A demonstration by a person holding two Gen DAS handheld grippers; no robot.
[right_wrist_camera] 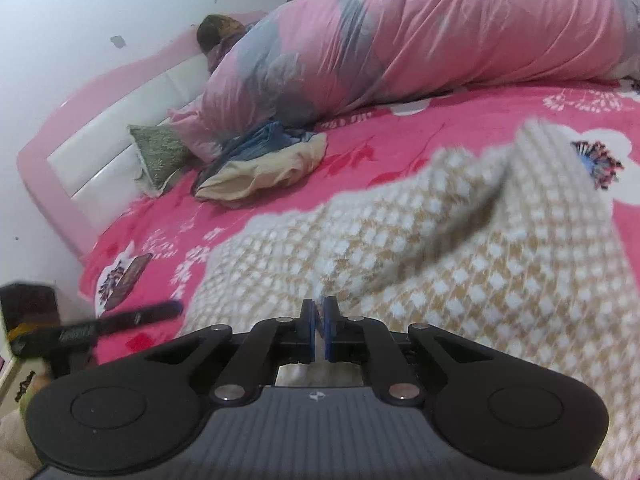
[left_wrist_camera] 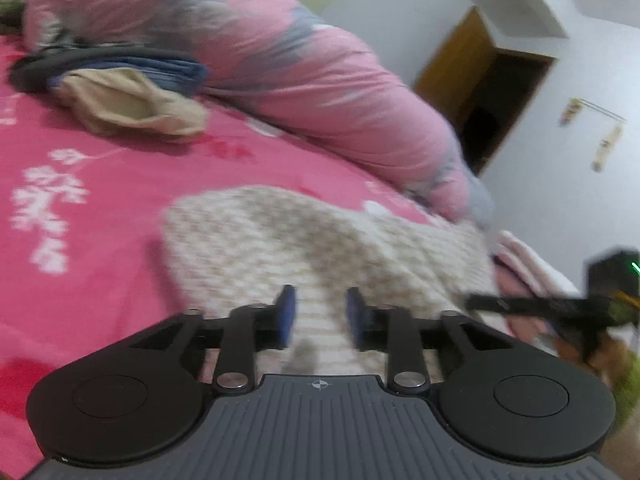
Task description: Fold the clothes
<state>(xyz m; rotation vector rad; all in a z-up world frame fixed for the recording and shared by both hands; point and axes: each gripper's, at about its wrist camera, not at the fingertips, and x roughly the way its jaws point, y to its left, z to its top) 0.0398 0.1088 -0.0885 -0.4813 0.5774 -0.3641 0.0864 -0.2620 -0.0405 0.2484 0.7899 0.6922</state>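
A beige-and-white checked knit garment (left_wrist_camera: 280, 232) lies on the pink flowered bedsheet (left_wrist_camera: 80, 152). In the left wrist view my left gripper (left_wrist_camera: 320, 308) hovers over the garment's near edge. Its blue pads (left_wrist_camera: 286, 312) stand apart, and the cloth shows in the gap without being pressed. In the right wrist view my right gripper (right_wrist_camera: 319, 316) is shut, with a thin edge of the knit garment (right_wrist_camera: 460, 248) pinched between its pads. The cloth rises in a fold ahead of it. Each gripper shows blurred at the side of the other's view.
A rolled pink-and-grey quilt (right_wrist_camera: 440, 40) lies along the far side of the bed. A pile of blue and beige clothes (right_wrist_camera: 264, 160) sits in front of it, near a green pillow (right_wrist_camera: 160, 148) and the pink headboard (right_wrist_camera: 80, 152). A dark flat object (right_wrist_camera: 128, 280) lies on the sheet. A brown doorway (left_wrist_camera: 492, 96) is at the right.
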